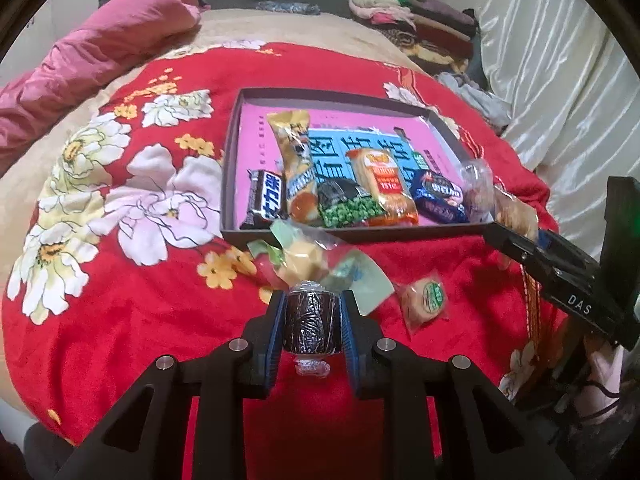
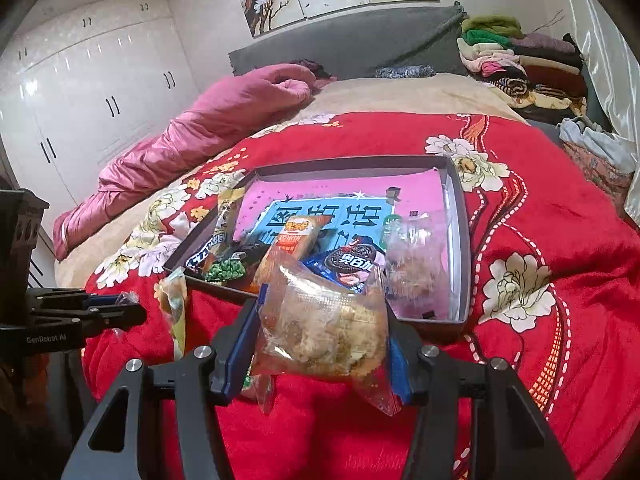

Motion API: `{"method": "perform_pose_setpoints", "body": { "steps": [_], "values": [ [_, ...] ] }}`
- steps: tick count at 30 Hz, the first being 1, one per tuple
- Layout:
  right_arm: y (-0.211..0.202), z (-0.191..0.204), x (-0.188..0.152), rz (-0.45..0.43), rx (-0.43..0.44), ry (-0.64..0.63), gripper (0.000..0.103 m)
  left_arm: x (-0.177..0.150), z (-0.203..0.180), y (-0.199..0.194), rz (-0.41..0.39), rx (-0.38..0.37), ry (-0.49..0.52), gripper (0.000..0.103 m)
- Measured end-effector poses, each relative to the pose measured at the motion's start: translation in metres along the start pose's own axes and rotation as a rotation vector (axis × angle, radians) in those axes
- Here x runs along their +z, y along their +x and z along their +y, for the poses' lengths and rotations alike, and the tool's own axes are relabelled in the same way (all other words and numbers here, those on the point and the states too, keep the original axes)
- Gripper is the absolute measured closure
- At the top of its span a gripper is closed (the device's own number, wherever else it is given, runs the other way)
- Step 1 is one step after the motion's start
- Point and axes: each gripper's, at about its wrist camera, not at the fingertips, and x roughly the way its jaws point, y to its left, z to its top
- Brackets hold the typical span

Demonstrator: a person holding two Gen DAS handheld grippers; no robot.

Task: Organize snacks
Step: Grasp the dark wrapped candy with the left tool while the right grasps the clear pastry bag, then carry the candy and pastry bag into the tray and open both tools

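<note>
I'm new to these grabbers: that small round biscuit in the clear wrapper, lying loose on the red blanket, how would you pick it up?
The round biscuit lies flat and alone on the red blanket. I would probably come straight down and pinch across its round edges; the thin wrapper corners look likelier to slip.

The left gripper [image 1: 311,322] is clamped on a dark wrapped sweet [image 1: 311,322]. Just ahead of its fingertips lie clear-wrapped snacks [image 1: 308,258] on the red blanket [image 1: 132,300], and beyond them a shallow box [image 1: 352,234] holds packets. To its right lies a round biscuit packet [image 1: 425,300].
</note>
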Motion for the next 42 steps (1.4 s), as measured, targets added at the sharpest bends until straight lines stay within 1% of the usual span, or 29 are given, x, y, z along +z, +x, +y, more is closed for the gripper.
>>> {"method": "perform_pose_setpoints", "body": {
  "steps": [4,15,24,42],
  "values": [
    [0.001,0.001,0.001,0.001,0.004,-0.008,0.047,0.003,-0.001,-0.003,-0.015,0.02,0.014,0.076],
    [0.0,0.003,0.008,-0.024,0.027,-0.017,0.046,0.02,-0.008,-0.006,-0.036,0.0,-0.002,0.076],
    [0.0,0.003,0.016,-0.049,0.035,-0.02,0.046,0.031,-0.01,-0.004,-0.055,0.0,-0.012,0.076],
    [0.007,-0.003,0.027,-0.075,0.042,-0.015,0.046,0.052,-0.017,0.016,-0.071,-0.003,-0.012,0.076]
  ]
}}
